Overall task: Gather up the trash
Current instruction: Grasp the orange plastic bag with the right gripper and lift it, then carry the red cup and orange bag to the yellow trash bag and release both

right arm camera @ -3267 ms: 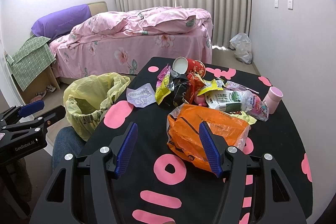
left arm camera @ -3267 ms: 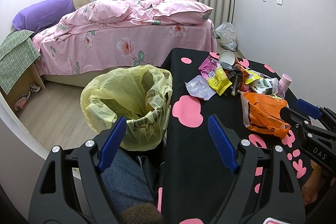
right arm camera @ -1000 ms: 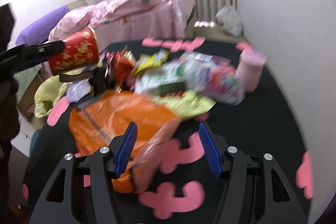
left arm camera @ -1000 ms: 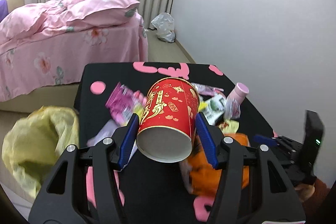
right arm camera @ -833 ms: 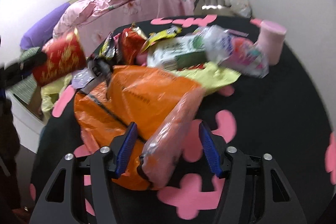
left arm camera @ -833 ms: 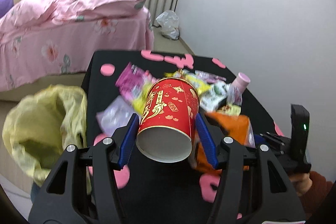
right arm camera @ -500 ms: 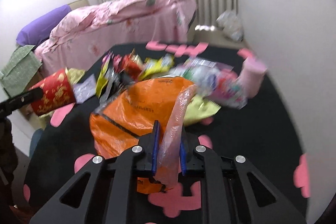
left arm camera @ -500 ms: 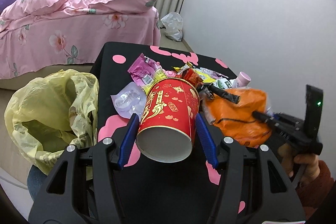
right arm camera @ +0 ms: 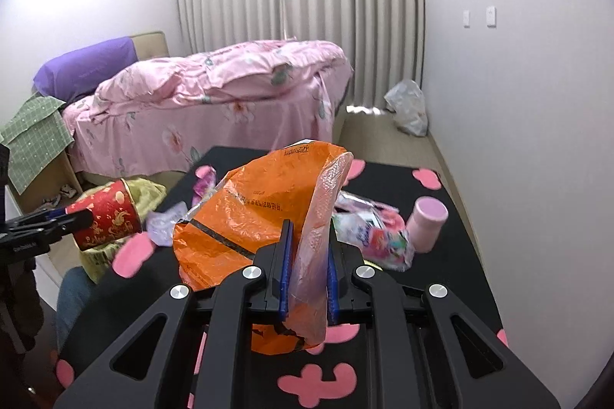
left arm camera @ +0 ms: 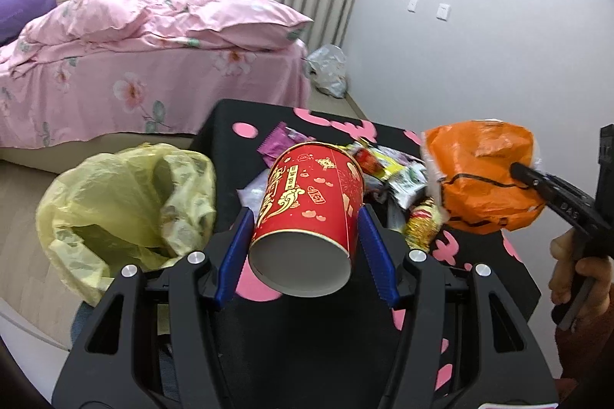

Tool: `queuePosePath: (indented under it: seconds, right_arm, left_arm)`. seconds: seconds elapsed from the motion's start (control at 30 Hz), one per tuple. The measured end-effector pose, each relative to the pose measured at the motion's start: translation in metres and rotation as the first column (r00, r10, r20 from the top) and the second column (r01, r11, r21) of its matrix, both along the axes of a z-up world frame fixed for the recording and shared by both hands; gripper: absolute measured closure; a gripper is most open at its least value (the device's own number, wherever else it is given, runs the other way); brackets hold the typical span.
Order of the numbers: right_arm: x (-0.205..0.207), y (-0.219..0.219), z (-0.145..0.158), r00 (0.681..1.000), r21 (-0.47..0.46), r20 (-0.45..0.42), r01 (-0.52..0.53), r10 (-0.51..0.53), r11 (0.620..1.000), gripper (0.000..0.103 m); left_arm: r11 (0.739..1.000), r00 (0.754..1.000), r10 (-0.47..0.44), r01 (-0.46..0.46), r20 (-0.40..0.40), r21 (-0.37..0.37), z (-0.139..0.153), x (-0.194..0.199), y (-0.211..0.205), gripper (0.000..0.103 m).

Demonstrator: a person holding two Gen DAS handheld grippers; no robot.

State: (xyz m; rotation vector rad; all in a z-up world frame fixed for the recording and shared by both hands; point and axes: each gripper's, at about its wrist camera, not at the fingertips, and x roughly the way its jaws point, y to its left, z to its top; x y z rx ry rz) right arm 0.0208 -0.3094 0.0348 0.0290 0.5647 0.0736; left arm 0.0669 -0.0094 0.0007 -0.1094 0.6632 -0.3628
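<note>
Red paper cup with gold print sits sideways clamped in the left tool, near the yellow bin bag beside the bench, while the right tool pinches the crinkly orange plastic bag lifted clear, probably both headed binward.

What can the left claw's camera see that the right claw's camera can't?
Only the left wrist view shows the open mouth of the yellow trash bag, the hollow underside of the red paper cup gripped in the left claw, and the person's hand on the other tool.

Only the right wrist view shows the pink bottle, the green checked cloth and the right claw pinching the orange bag's clear edge.

Both show the orange bag, the cup, the pink bed and the black table.
</note>
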Motion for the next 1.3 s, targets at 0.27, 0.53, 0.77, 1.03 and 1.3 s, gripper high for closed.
queuePosePath:
  seconds: [0.27,0.53,0.77,1.03,1.3]
  right_arm:
    - [0.014,0.037,0.014,0.996,-0.029,0.029,-0.081,0.082,0.996,0.088]
    - [0.041,0.086,0.026,0.976,-0.038,0.048,-0.212,0.214,0.977,0.088]
    - [0.093,0.144,0.018,0.936,-0.011,-0.006,-0.353,0.353,0.935,0.088]
    - [0.164,0.247,-0.035,0.833,-0.029,-0.134,-0.545,0.537,0.838,0.088]
    - [0.215,0.305,-0.106,0.68,0.051,-0.375,-0.664,0.63,0.746,0.088]
  left_arm:
    - [0.994,0.993,0.112,-0.111,0.03,-0.019,0.013,0.004,0.046,0.05]
    - [0.976,0.975,0.219,-0.218,0.044,-0.028,0.028,0.012,0.082,0.05]
    - [0.953,0.954,0.3,-0.299,0.025,-0.041,0.03,0.023,0.112,0.05]
    - [0.914,0.913,0.407,-0.406,-0.029,0.018,0.003,0.047,0.133,0.05]
    - [0.865,0.845,0.499,-0.473,-0.193,0.167,-0.076,0.082,0.143,0.05]
